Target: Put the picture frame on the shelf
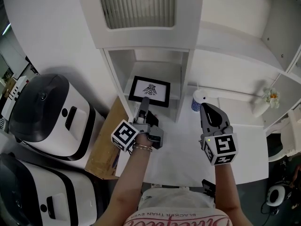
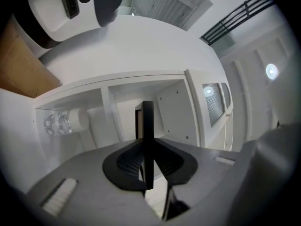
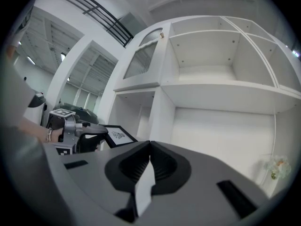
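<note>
Okay, I'm looking into the shelf unit [image 1: 149, 18]. What do you have in the compartments?

The narrow compartment [image 1: 157, 68] has one thing at its mouth: the picture frame [image 1: 149, 91], black border, white face with a small dark drawing. My left hand-held gripper [image 1: 143, 108] is clamped on its near edge. In the left gripper view the frame stands edge-on, pinched between the pads [image 2: 133, 160].

And the wide bay to the right?

One small white-topped bottle [image 1: 199, 99] at the back of the table [image 1: 188, 149], and one little sprig of pale flowers [image 1: 271, 97] further right. The upper cubbies in the right gripper view are bare white boards.

Right side?

My right hand-held gripper [image 1: 210, 114] sits over the table, jaws together, nothing between them. From its view I see the frame and the left one off to the side.

Count for me.

One frame, two grippers, two white-and-black appliances [image 1: 47, 112] on the left, and one sheet of brown cardboard [image 1: 109, 147] beside them.

Anything unclear?

Whether the frame's far edge touches the shelf board, I can't tell. The lower appliance is cut off by the picture's edge.
</note>
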`<control>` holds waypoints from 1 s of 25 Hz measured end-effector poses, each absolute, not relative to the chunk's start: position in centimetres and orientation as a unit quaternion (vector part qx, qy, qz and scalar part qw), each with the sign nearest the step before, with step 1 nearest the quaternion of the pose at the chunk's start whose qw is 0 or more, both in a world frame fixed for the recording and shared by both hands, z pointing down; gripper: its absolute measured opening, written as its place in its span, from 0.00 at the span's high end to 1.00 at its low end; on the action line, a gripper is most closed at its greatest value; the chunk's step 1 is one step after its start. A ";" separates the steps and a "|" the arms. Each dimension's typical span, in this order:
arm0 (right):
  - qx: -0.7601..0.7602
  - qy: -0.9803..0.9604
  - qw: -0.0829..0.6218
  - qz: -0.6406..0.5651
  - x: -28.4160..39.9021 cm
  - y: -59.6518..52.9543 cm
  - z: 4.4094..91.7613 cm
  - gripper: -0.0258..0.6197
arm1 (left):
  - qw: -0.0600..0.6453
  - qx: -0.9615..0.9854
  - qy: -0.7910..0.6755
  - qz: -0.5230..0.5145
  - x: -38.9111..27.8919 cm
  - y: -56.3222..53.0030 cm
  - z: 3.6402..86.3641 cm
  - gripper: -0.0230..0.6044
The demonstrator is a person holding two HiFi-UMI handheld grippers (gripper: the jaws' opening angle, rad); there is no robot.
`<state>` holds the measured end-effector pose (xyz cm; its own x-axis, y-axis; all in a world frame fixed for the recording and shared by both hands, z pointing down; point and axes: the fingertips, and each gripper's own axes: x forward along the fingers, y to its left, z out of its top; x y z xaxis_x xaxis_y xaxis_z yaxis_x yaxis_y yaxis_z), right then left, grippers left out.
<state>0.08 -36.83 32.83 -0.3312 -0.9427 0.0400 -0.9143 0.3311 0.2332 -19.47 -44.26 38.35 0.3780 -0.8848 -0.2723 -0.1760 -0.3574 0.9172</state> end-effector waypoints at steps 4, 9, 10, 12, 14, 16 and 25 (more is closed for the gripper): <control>0.569 -0.813 0.089 -0.080 0.1 -37.3 33.2 0.95 | 0.458 0.688 -0.364 -0.429 -19.5 -44.8 39.4 0.85; 0.563 -0.817 0.099 -0.079 -0.4 -37.6 33.7 0.95 | 0.486 0.661 -0.358 -0.446 -19.6 -45.3 40.6 0.85; 0.561 -0.818 0.100 -0.079 -0.5 -37.7 33.8 0.95 | 0.488 0.659 -0.358 -0.447 -19.7 -45.4 40.8 0.85; 0.558 -0.820 0.103 -0.080 -0.7 -37.8 33.9 0.95 | 0.491 0.656 -0.358 -0.447 -19.7 -45.6 41.2 0.85; 0.555 -0.821 0.105 -0.082 -0.9 -37.9 33.9 0.95 | 0.497 0.651 -0.359 -0.448 -19.8 -45.9 41.6 0.85; 0.553 -0.822 0.105 -0.083 -1.0 -38.1 33.8 0.95 | 0.502 0.645 -0.358 -0.450 -19.8 -46.1 41.9 0.85; 0.546 -0.827 0.108 -0.080 -1.3 -38.1 33.9 0.95 | 0.512 0.642 -0.362 -0.441 -19.5 -47.2 42.4 0.85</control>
